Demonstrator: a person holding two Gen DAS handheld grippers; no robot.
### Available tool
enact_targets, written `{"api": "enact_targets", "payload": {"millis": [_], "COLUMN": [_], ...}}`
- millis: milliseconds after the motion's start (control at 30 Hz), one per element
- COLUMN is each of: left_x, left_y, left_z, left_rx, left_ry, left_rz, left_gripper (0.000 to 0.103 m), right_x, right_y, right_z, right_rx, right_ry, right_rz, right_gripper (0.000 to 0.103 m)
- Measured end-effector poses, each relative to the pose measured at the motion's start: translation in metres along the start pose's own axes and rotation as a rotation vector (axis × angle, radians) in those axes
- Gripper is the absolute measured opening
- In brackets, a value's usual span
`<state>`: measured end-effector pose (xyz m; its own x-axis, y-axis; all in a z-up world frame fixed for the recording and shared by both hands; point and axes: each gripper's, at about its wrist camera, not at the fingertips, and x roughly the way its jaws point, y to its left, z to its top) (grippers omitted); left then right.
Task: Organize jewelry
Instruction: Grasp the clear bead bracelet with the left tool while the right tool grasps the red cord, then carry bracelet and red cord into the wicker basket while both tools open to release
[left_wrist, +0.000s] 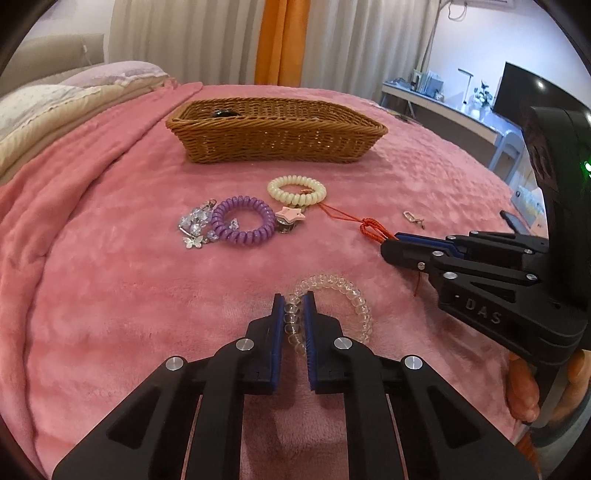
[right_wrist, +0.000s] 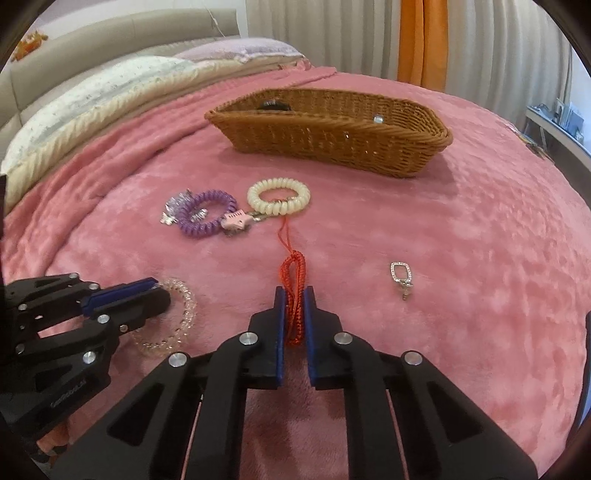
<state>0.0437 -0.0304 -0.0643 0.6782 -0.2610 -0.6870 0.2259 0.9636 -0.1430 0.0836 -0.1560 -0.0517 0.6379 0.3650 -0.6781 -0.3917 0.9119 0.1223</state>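
My left gripper (left_wrist: 293, 297) is shut on a clear coil bracelet (left_wrist: 354, 299) that lies on the pink blanket (left_wrist: 110, 277); it also shows in the right wrist view (right_wrist: 181, 295). My right gripper (right_wrist: 294, 293) is shut on a red cord (right_wrist: 293, 269), whose thin end leads to a cream coil bracelet (right_wrist: 279, 197). In the left wrist view the right gripper (left_wrist: 388, 245) pinches the red cord (left_wrist: 371, 225) near the cream bracelet (left_wrist: 297, 190). A purple coil bracelet (left_wrist: 243, 221), a pink star charm (left_wrist: 290, 216) and crystal butterfly charms (left_wrist: 195, 227) lie together. A wicker basket (left_wrist: 277, 138) stands behind.
A small silver clasp pendant (right_wrist: 400, 278) lies alone to the right of the red cord. The basket holds a dark item (right_wrist: 273, 104) and a small shiny piece (right_wrist: 377, 119). Pillows (right_wrist: 110, 92) lie at the far left; a desk (left_wrist: 443, 103) stands beyond the bed.
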Motion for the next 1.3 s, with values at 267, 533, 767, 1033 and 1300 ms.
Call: {"api": "enact_targets", "payload": {"millis": [267,533,767,1033,1300], "left_x": [-0.004,-0.006,-0.016,-0.048,-0.065], "left_y": [0.006,0.011,0.017,0.018,0.019], "left_z": [0.000,-0.001,0.003,0.031,0.080], "left_rx": [-0.038,-0.064,-0.095,-0.083,-0.034], "left_ry": [-0.027,-0.042,-0.070,-0.168,-0.252], "left_rz": [-0.044,-0.068,-0.094,-0.088,-0.071], "left_gripper": [0.008,0.008,0.008,0.008,0.008], "right_x": [-0.027,-0.042,-0.067,-0.099,-0.118], "right_y": [-0.003,-0.007,-0.010,-0.005,-0.014], "right_z": [-0.001,-0.001,0.004,0.023,0.065], "right_rx": [0.020,0.056,0.091,0.075,0.057], "right_ry": [-0.117,-0.152,-0.200,-0.287,-0.370], "right_rz": [0.091,0.120,0.154,0.149,0.112], "right_gripper": [0.004,0.004,0.004,0.004,0.004]}}
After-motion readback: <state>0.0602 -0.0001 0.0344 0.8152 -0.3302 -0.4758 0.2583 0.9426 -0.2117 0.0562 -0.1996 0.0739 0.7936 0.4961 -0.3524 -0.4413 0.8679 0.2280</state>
